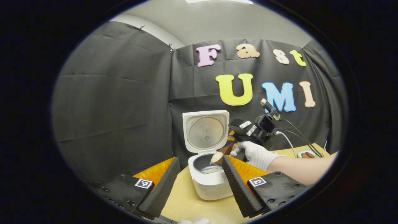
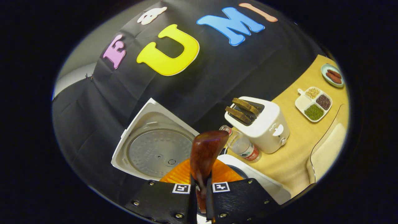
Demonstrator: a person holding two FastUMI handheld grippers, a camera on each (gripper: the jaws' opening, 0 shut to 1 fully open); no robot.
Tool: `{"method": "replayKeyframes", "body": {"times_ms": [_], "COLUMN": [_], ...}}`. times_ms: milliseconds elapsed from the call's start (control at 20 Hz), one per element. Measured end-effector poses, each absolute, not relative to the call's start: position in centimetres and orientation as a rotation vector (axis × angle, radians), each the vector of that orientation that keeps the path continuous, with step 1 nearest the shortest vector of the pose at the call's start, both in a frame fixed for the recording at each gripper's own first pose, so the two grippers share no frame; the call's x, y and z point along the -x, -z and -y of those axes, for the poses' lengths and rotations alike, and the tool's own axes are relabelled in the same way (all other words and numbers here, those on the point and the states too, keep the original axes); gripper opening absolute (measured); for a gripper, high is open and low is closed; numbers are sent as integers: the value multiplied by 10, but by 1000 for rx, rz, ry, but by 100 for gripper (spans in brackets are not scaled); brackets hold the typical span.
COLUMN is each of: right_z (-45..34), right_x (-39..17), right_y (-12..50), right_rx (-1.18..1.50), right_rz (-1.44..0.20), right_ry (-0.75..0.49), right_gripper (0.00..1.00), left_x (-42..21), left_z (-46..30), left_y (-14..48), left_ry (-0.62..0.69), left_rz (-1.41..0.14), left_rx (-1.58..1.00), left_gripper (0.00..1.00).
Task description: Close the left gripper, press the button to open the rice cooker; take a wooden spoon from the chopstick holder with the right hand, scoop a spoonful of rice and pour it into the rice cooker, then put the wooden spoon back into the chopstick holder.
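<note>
The white rice cooker point(image 1: 211, 186) stands on the wooden table with its lid point(image 1: 205, 132) upright and open. My left gripper point(image 1: 201, 159) is open, with its fingers on either side of the cooker and nothing held. Beyond the cooker, a gloved hand point(image 1: 255, 155) holds my right gripper point(image 1: 235, 140), which is shut on the wooden spoon point(image 1: 221, 154). The spoon's bowl carries white rice and tilts down over the dark inner pot point(image 1: 207, 163). In the right gripper view the spoon point(image 2: 206, 149) sticks up between the fingers of the right gripper point(image 2: 201, 186), above the open lid point(image 2: 155, 149).
A white toaster point(image 2: 259, 124) with two dark bread slices stands right of the cooker, with a lying bottle point(image 2: 244, 146) against it. Farther right are a divided dish of beans point(image 2: 314, 102), a small plate point(image 2: 332, 76) and a clear container point(image 2: 326, 149).
</note>
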State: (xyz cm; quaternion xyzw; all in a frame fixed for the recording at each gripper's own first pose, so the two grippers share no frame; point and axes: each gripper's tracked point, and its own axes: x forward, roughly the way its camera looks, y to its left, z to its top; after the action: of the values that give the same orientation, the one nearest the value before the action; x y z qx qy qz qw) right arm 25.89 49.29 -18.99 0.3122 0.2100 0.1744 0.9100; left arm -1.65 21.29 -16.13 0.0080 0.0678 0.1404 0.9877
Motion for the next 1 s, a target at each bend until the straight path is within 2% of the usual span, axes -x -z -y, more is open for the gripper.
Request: {"method": "replayKeyframes", "body": {"times_ms": [100,250,300,600,650,700,750,800,1000], "right_z": [-498,-503,-505,-502,-503,-505,-507,-514,-521], "right_x": [-257,-254,-254,-253,-254,-254,-254,-252,-241], "right_y": [189,187,187,178,176,174,174,172,175], "right_rx": [-544,-397,-338,-65,-28,27,84,141,276], "right_rz": [-398,-344,-325,-186,-165,-142,-126,-103,-37], "right_ry": [-371,-391,-396,-411,-419,-422,-433,-456,-509], "right_gripper": [11,11,11,11,11,11,11,11,12], "left_x": [19,20,21,19,19,20,20,19,18], "left_z": [-216,-222,-224,-228,-227,-228,-227,-226,-225], "left_y": [164,165,166,167,168,169,169,169,164], "left_ry": [-289,-303,-307,-324,-324,-324,-323,-322,-324], "left_rz": [-142,-142,-141,-142,-144,-143,-142,-142,-130], "left_rx": [-22,-37,-39,-43,-44,-47,-48,-49,-52], "left_gripper": [99,93,99,99,96,99,93,99,99]}}
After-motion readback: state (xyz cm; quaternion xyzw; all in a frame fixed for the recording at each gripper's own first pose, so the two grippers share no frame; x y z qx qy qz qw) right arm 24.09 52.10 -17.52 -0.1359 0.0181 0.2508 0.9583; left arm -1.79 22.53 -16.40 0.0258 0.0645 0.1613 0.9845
